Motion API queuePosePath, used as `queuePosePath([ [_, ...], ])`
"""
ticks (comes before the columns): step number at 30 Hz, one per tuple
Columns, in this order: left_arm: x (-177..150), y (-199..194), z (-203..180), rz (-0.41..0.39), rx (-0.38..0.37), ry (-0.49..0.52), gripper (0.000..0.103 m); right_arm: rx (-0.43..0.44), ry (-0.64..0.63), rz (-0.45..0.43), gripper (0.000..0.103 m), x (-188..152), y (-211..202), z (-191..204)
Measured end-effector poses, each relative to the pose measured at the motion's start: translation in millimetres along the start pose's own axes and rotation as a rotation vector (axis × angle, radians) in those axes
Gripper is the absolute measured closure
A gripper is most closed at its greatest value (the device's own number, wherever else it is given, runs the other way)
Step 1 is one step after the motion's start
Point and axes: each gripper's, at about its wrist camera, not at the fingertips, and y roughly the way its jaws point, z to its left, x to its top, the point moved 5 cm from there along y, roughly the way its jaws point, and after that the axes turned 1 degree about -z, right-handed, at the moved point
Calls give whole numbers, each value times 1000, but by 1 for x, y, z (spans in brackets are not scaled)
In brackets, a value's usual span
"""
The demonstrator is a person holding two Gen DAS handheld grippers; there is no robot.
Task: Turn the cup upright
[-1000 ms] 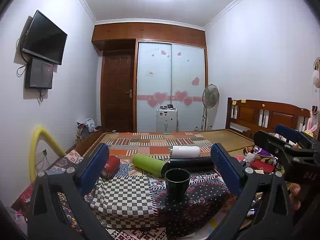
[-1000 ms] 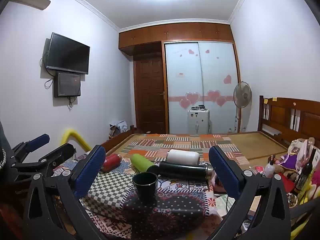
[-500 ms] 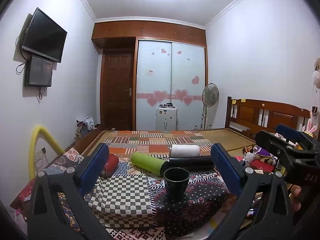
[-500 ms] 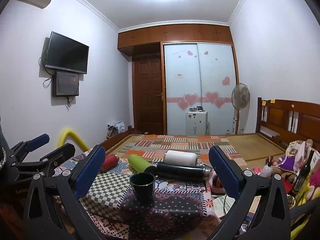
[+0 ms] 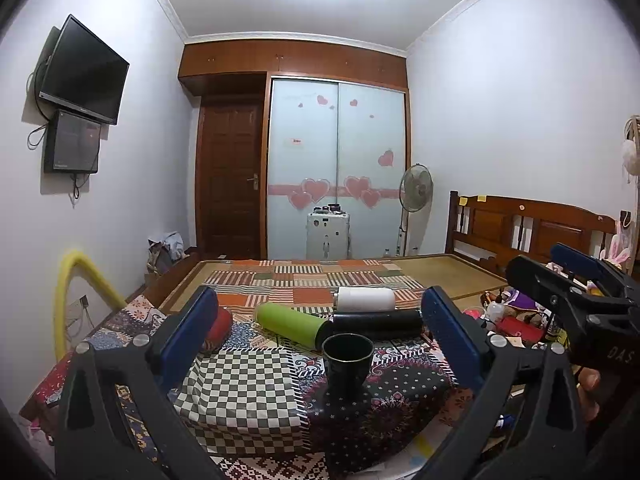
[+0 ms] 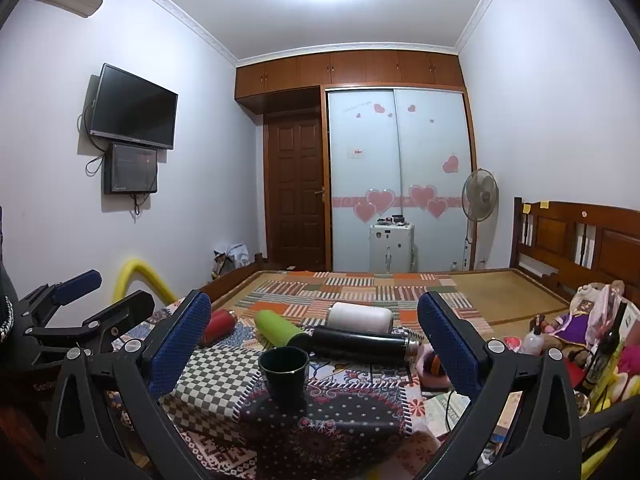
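A dark cup (image 5: 347, 362) is standing upright, mouth facing up, on a patterned cloth (image 5: 248, 392) that is covering a low surface in a bedroom; everything here is being placed relative to that cup. The left gripper (image 5: 320, 332) is hovering in front of the cup with its two blue-padded fingers (image 5: 188, 332) spread wide apart, one to each side of the cup and touching nothing. The right gripper (image 6: 314, 338) is likewise holding its fingers (image 6: 444, 344) wide apart around empty air, with the cup sitting between them in its view and clear of both pads. Just behind the cup, a black flask (image 5: 378, 323) is lying on its side, and a green bottle (image 5: 290, 322) is lying beside it, slanting off behind and to the left. Behind the black flask, a white bottle (image 5: 366, 299) is lying on its side. Farther left of the cup, a red bottle (image 6: 219, 325) is lying down, partly hidden by a gripper finger. Well behind the cup, a bed (image 5: 440, 270) with a striped patchwork blanket is stretching toward a sliding wardrobe (image 5: 338, 168) decorated with pink hearts, and a standing fan (image 5: 416, 190) is standing to the far right.
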Motion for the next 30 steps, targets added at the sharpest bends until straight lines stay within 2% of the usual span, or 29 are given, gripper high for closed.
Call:
queuePosePath([
  [15,2,-4,2,-11,-8,-13,0,1,0,-5,0,1,-1,1],
  [30,1,3,3,19,-35,-27,0,14,15,0,0,3,0,3],
])
